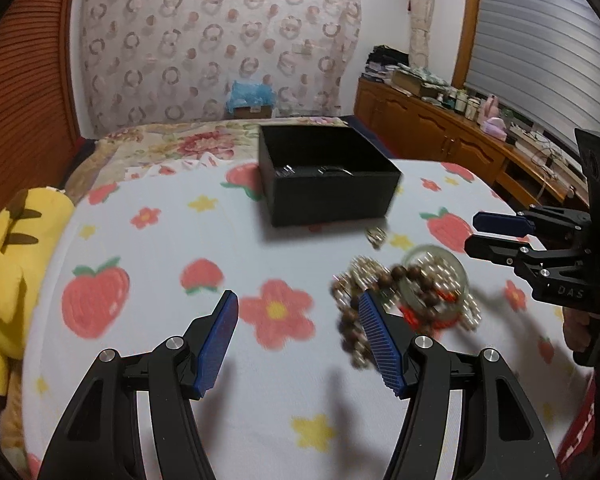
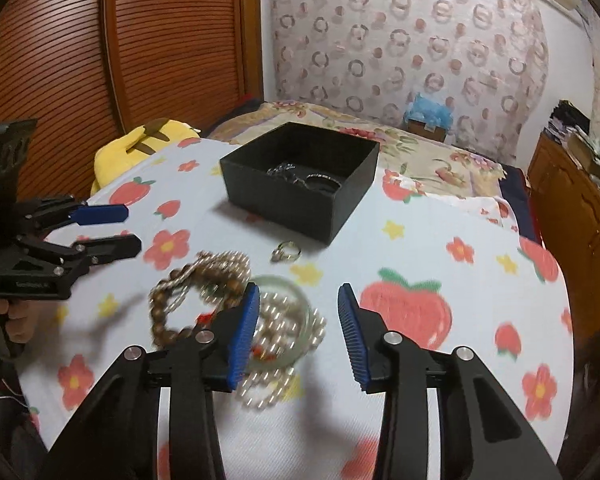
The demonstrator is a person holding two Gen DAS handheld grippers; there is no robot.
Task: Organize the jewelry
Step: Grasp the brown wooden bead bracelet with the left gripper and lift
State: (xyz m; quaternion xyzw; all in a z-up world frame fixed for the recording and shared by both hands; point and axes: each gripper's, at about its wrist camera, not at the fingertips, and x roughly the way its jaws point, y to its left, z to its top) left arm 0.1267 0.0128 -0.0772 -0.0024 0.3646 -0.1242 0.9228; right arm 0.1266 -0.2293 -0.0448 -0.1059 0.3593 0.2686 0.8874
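Observation:
On the strawberry-print cloth [image 1: 160,264] lies a blurred heap of jewelry: a brown wooden bead bracelet [image 2: 168,304], a pearl-like bead string [image 2: 276,312] and a pale green bangle [image 2: 288,280]. A small ring [image 2: 286,251] lies apart, between the heap and the open black box [image 2: 284,204], which holds a few dark pieces. My right gripper [image 2: 299,286] hovers open over the bangle's right side and grips nothing. My left gripper [image 1: 297,296] is open just left of the heap [image 1: 404,292], with only cloth between its fingers. Each gripper shows in the other's view: right [image 1: 471,234], left [image 2: 134,229].
A yellow plush toy [image 1: 16,260] lies at the cloth's left edge. Behind the box is a floral bedspread [image 1: 172,144], and a wooden cabinet [image 1: 440,132] with clutter on top runs along the right. A hand [image 2: 16,316] holds the left gripper's handle.

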